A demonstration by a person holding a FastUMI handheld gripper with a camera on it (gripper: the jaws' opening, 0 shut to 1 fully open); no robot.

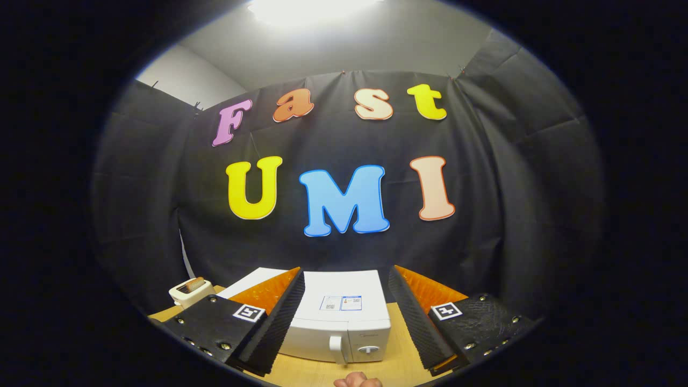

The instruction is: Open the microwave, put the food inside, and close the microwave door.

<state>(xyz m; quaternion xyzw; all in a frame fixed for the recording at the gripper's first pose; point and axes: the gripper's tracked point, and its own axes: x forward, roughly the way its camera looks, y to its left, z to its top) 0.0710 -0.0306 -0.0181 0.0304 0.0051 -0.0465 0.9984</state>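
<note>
Microwave (340,314): white, boxy, door closed, handle (337,348) and dial (367,350) on the near front face, sticker on top. Front turned toward the camera, long axis running side to side across the wooden table (400,344). Framed between the fingers of the gripper (344,317), spread wide, gripping nothing. Toaster (191,291) with bread off to the left. Food (357,381) just below the microwave.

Microwave (338,317) on table (398,355), toaster (191,292) left.
</note>
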